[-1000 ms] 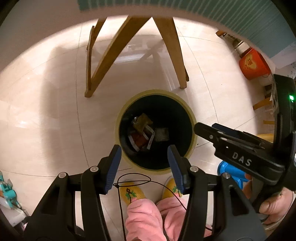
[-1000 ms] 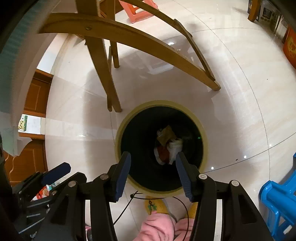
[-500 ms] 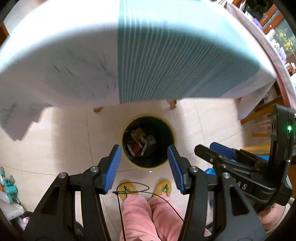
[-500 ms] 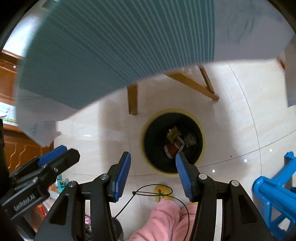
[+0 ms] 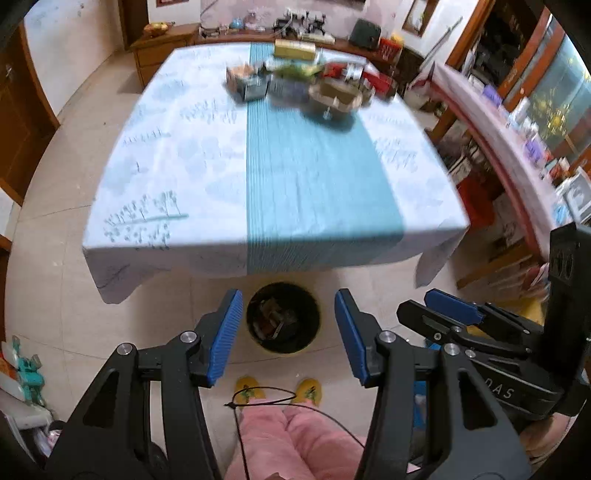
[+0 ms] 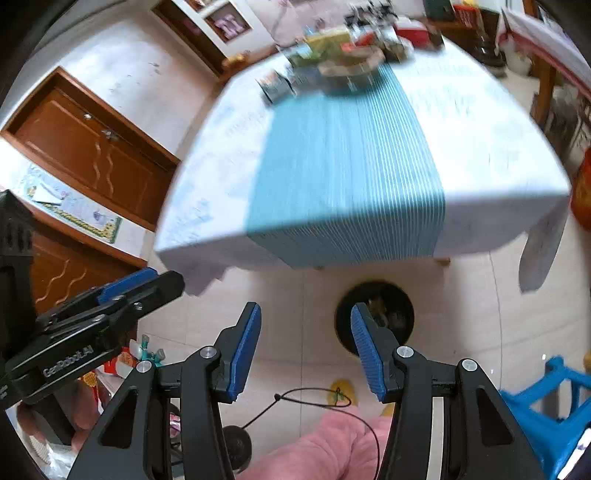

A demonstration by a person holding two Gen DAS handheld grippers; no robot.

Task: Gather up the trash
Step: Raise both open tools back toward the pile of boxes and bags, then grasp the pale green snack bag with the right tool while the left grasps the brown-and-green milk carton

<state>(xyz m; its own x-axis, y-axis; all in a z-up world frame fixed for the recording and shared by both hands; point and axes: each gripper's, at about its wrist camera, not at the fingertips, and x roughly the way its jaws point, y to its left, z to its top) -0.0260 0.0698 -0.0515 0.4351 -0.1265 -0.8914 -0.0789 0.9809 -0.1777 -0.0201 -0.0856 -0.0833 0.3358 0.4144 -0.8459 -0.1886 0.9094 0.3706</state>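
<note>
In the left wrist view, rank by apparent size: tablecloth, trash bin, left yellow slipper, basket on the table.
1. tablecloth, by far the largest.
2. trash bin.
3. basket, blurred and farther from the camera, so its place against the bin is unsure.
4. left yellow slipper, smallest, partly hidden by the pink trousers.

A lived-in home dining room is showing: a cloth-covered table [image 5: 273, 173], a cluttered wooden sideboard [image 5: 173, 35], tiled floor [image 5: 55, 295] and slippers [image 5: 251, 389].

Even indoor light, heavy motion blur on table [image 5: 258, 155] clutter, fisheye bending + dark vignette at edges.
</note>
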